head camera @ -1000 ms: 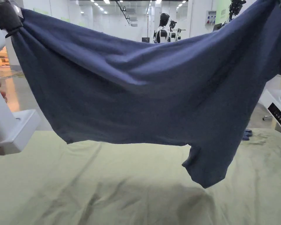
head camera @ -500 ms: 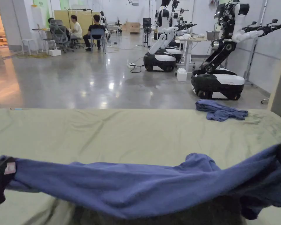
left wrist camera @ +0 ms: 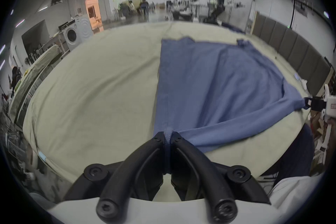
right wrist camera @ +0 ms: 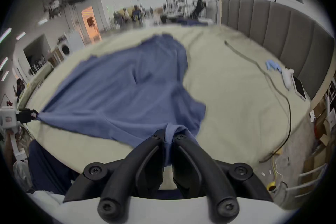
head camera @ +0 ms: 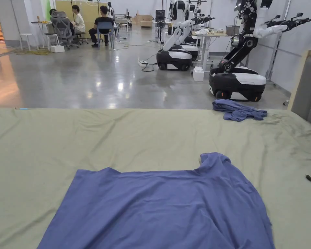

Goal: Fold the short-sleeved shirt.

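1. The left gripper [left wrist camera: 168, 134] is clenched on a near corner of the blue shirt [head camera: 164, 207], a thin pinch of cloth pressed between both jaws; the fabric runs straight ahead of it in a long flat edge.
2. The right gripper [right wrist camera: 170, 135] is likewise clamped on the shirt's other near corner, a thicker bunch of cloth gathered between its jaws; from the left gripper's camera it sits well off to that gripper's right [left wrist camera: 313, 104], the near hem pulled taut between the two.
3. A second ago the shirt hung in the air between raised grippers; half a second ago it sagged low over the bedsheet [head camera: 54, 149]; now it lies spread on the sheet, so the lay-down looks essentially done.
4. Ahead of the right gripper the cloth still ripples and one sleeve [head camera: 216, 160] pokes out at the far edge; I judge some smoothing is needed before the first fold.
5. Farther out, beyond both tools, a second crumpled blue garment [head camera: 239, 110] rests at the sheet's far edge, well apart; a dark cable [right wrist camera: 263, 71] trails to the right of the right gripper, clear of the shirt.
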`<action>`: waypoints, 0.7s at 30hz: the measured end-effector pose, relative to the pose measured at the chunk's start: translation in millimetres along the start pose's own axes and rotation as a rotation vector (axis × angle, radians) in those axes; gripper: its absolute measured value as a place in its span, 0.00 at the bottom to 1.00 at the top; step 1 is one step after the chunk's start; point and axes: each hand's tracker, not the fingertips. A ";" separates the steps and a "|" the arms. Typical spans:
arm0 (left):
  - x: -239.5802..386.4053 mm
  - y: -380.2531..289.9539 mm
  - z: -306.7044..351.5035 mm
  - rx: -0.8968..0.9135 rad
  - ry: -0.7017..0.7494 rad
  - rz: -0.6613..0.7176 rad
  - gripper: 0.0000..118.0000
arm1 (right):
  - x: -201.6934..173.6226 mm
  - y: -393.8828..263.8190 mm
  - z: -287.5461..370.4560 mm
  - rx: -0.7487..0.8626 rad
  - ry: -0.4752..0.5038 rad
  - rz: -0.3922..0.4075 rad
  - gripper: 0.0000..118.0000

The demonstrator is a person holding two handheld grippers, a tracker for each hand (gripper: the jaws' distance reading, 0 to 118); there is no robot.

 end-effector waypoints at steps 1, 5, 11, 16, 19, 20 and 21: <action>1.6 0.2 -4.9 -0.025 0.003 -0.006 0.04 | 3.5 -1.3 -5.5 -0.013 -0.003 -0.005 0.08; 9.6 0.1 -6.9 0.010 0.026 -0.054 0.08 | 4.7 1.3 -8.8 0.009 -0.022 -0.019 0.25; 3.4 3.2 68.2 0.410 0.080 0.163 1.00 | 2.8 3.2 56.4 0.472 -0.054 -0.001 0.98; 9.6 1.1 119.4 0.693 0.050 0.258 0.75 | -13.5 10.8 95.7 0.682 0.057 -0.010 0.54; 14.2 1.7 133.3 0.744 0.074 0.266 0.01 | -28.7 14.8 101.9 0.694 0.065 -0.023 0.08; 11.4 2.1 130.0 0.739 0.073 0.272 0.01 | -32.3 13.9 102.0 0.708 0.043 -0.020 0.08; 7.9 2.3 131.8 0.735 0.037 0.283 0.00 | -35.7 16.0 102.4 0.708 0.069 -0.001 0.08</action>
